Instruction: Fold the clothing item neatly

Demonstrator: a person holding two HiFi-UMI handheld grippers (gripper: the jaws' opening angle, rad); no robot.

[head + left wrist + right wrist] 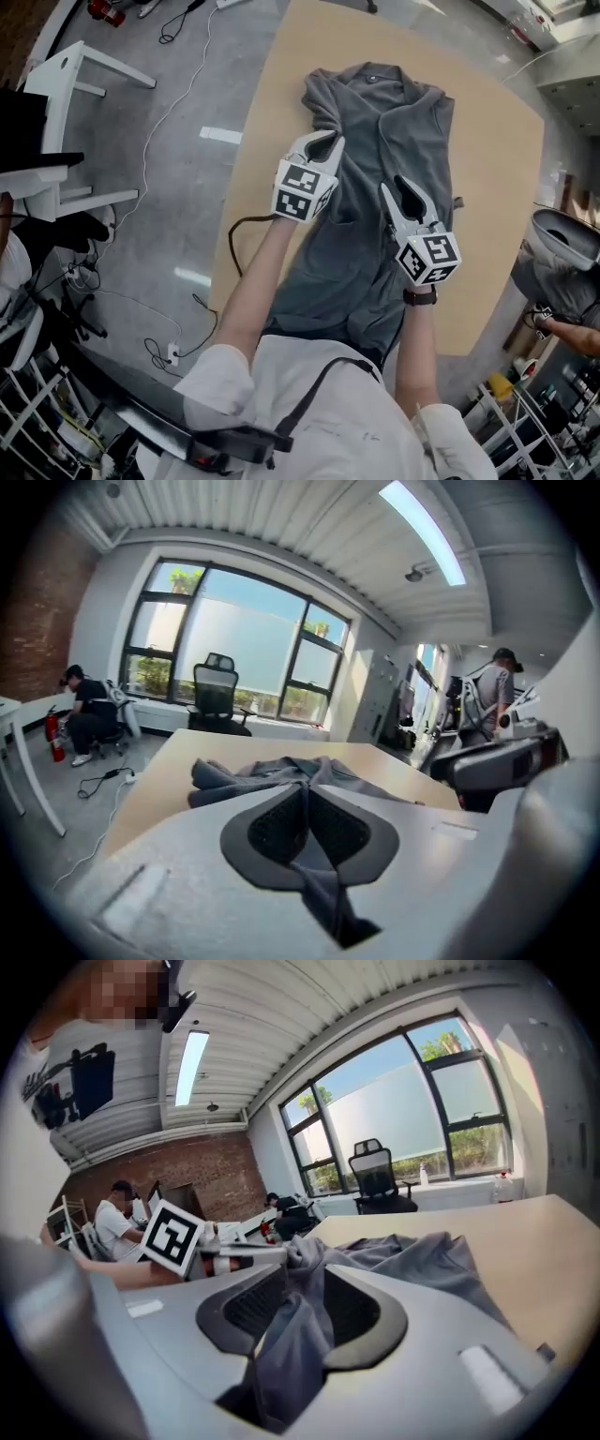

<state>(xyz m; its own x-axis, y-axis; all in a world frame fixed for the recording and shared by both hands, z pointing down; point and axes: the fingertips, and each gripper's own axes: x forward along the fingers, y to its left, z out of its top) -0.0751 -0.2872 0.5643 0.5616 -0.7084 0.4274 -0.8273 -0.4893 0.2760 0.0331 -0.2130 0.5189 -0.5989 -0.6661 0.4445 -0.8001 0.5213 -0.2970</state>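
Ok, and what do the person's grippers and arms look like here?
Both the left gripper and right gripper are white moulded shells with dark grey ribbed pads, each carrying a white cube with black square markers. The person wears a white short-sleeved shirt and a black wristband on the right wrist.

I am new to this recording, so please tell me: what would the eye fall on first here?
A grey shirt lies crumpled along the tan table, mid-picture. The left gripper and right gripper each pinch a fold of it in shut jaws, side by side.
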